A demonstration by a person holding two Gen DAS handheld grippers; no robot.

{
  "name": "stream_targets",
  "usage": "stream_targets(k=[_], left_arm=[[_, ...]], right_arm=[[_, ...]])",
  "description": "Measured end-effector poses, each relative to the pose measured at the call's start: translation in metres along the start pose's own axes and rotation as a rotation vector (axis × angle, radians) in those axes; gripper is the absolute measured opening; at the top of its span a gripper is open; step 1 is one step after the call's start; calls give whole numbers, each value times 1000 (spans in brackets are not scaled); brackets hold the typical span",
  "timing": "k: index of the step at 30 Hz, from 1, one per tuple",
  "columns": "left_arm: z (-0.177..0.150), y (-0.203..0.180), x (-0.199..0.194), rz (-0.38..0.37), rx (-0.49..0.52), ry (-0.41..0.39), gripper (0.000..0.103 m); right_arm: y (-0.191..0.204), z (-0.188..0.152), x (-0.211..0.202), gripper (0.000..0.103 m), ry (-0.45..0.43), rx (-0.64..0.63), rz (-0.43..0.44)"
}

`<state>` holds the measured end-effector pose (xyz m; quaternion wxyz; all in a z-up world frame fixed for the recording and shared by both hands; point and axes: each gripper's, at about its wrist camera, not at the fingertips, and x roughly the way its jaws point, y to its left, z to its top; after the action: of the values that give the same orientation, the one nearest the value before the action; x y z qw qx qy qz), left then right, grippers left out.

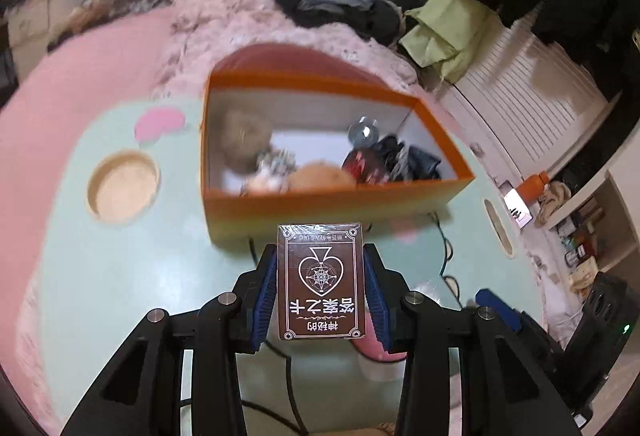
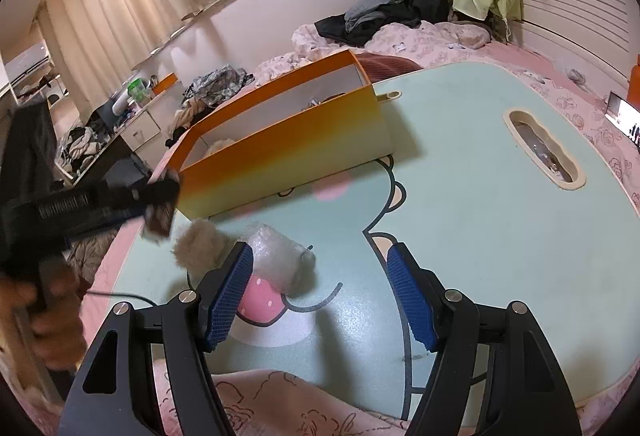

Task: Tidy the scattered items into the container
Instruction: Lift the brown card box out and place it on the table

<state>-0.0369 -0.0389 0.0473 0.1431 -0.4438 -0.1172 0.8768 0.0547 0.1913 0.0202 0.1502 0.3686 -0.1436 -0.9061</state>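
We hold the brown, film-wrapped card box with a white spade emblem (image 1: 321, 282) between the blue pads of the left claw (image 1: 320, 292), clamped by its long sides, just short of the near wall of the orange cardboard container (image 1: 320, 205). To do this well, we judge we should carry it over that wall, aim for the bare white floor near the container's middle, and let go low. Inside the container already lie a fluffy tan ball (image 1: 244, 143), a clear glass ball (image 1: 362, 129) and dark bundled things (image 1: 400, 159). The right claw (image 2: 320, 288) stands wide and empty over the mint cartoon-print bench (image 2: 480, 236). Near the container, a beige fluffy puff (image 2: 196, 242) and a bubble-wrap roll (image 2: 280, 256) wait, clear of our path.
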Motion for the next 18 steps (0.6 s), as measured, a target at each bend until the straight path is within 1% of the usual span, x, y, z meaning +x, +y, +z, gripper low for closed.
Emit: stream_targets(k=[3,4,7,10,12,14,18], left_arm=[[-12,5,9,40,-12,-2,39],[-17,6,9,41,-17,-5,39],[-31,8,2,17,-49,-34,39],[-48,2,-12,4,-40,-83,39],[-57,-1,-16,37,-43,-102,39],[-63,4,-16,91,-77,-117,39],[-62,15,-9,167,-112,-105,39]], right_arm=[[0,0,0,70,-1,-3,-1],[0,0,0,70,-1,-4,-2],[2,1,1,70,-1,-9,-7],[3,0,1,70,0,-15,-9],[4,0,1,70,2,-20,-11],[6,1,1,70,1,-30,-14],[13,8,-3,70,-17,-65,-15]])
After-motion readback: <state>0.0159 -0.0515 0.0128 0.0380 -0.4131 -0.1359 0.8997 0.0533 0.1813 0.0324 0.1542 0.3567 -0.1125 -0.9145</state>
